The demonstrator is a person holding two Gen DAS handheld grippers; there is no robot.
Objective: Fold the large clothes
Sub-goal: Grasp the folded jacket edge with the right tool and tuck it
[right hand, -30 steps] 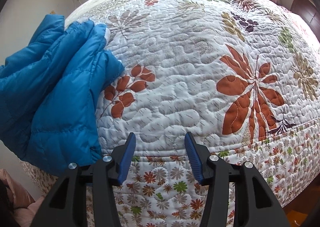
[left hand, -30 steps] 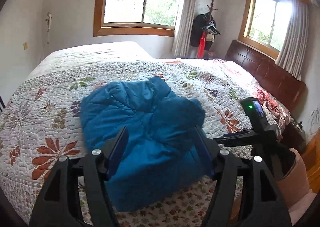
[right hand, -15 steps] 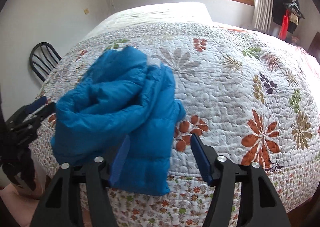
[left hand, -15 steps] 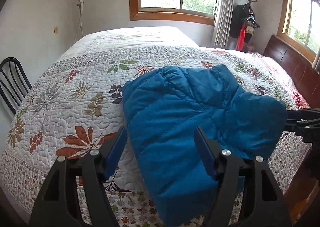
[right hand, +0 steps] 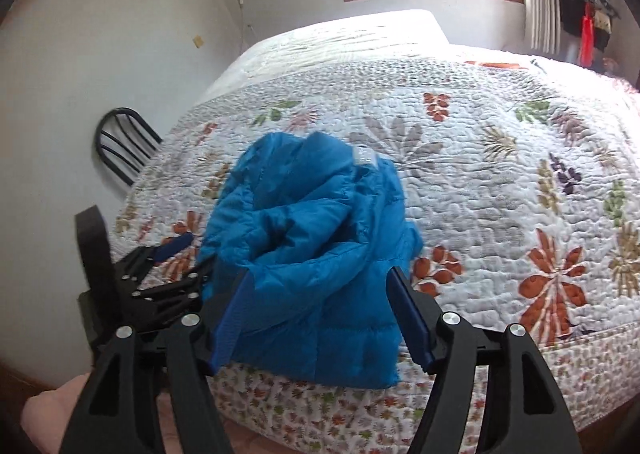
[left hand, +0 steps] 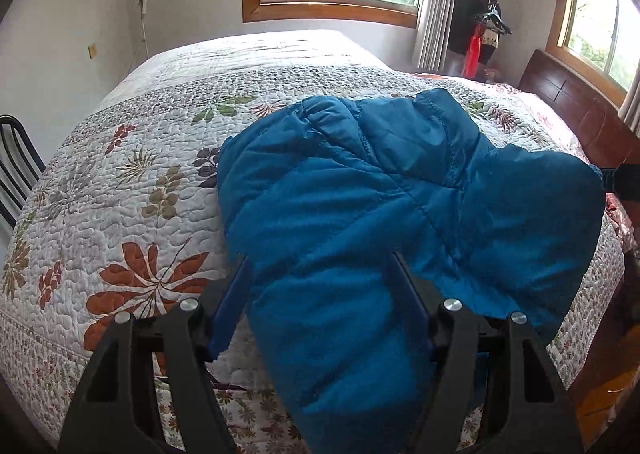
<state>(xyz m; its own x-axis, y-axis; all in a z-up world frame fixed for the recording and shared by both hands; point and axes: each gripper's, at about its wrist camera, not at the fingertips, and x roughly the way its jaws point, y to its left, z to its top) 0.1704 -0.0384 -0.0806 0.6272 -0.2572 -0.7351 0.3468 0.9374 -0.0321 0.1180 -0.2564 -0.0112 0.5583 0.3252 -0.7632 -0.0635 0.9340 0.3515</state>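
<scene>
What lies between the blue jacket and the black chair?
In the right wrist view, only flowered quilt lies between the blue jacket and the black chair.

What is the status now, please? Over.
Left gripper open, right gripper open, both empty. Blue jacket bunched at quilt edge, partly overhanging. Nothing in the way.

- My left gripper [left hand: 322, 290] has its jaws spread wide, gripping nothing, pointing forward and slightly down.
- My right gripper [right hand: 320, 302] is equally wide apart and empty-handed.
- From the right wrist view, my left gripper [right hand: 176, 254] sits just left, level with it.
</scene>
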